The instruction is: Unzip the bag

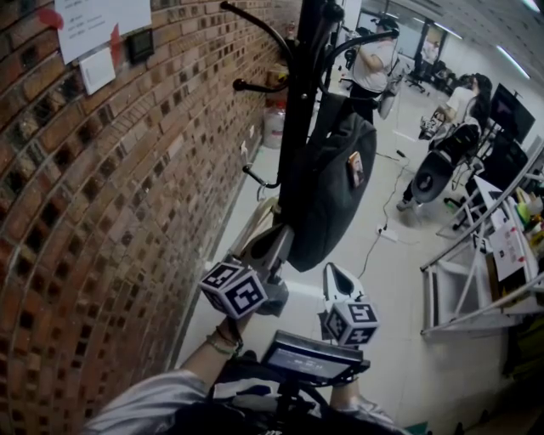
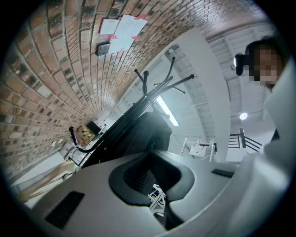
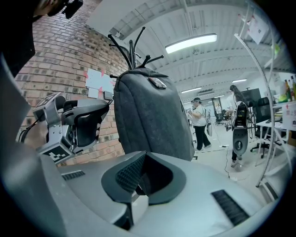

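A dark grey bag [image 1: 327,187] hangs from a black coat stand [image 1: 297,85] beside a brick wall; a small tag [image 1: 355,167] shows on its front. Both grippers are held below it and touch nothing. My left gripper [image 1: 279,240] points up toward the bag's lower left edge, jaws together and empty. My right gripper [image 1: 338,272] is under the bag's bottom, also shut with nothing in it. The left gripper view shows the bag [image 2: 138,134] close ahead. In the right gripper view the bag [image 3: 148,115] fills the middle, with the left gripper [image 3: 88,122] beside it.
The brick wall [image 1: 102,195] with pinned papers [image 1: 98,25] runs close on the left. A white metal frame [image 1: 476,289] stands at the right. People [image 1: 372,64] and office chairs [image 1: 433,174] are farther back. A cable [image 1: 378,229] lies on the pale floor.
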A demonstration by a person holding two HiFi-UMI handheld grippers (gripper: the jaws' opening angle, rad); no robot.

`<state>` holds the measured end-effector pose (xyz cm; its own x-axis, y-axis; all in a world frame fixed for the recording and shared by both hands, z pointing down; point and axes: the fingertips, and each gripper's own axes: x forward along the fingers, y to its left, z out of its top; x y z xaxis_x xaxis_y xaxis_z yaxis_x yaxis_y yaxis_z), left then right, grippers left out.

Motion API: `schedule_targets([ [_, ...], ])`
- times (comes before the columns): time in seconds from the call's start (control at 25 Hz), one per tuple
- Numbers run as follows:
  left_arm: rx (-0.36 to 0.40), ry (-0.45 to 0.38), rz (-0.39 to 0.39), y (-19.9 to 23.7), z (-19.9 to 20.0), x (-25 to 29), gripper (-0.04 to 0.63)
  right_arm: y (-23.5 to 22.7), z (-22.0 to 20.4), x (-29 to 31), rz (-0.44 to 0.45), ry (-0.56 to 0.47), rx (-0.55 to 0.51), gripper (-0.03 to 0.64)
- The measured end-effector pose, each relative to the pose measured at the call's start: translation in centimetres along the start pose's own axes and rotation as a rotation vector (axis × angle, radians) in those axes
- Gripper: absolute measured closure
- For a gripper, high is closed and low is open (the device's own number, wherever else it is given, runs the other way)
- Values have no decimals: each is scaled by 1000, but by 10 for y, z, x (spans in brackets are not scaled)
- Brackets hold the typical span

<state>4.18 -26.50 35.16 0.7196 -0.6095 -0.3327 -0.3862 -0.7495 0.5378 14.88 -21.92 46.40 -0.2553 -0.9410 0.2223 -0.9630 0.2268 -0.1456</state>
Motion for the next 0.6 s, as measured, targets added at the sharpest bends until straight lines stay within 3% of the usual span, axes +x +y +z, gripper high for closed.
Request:
schedule_targets([
  [0.2, 40, 5, 16, 4, -7, -3, 586, 0, 3, -1, -5, 0, -1, 627],
  [0.6, -39, 24, 42, 15, -32, -13, 586, -2, 3, -1, -10, -1, -4, 627],
])
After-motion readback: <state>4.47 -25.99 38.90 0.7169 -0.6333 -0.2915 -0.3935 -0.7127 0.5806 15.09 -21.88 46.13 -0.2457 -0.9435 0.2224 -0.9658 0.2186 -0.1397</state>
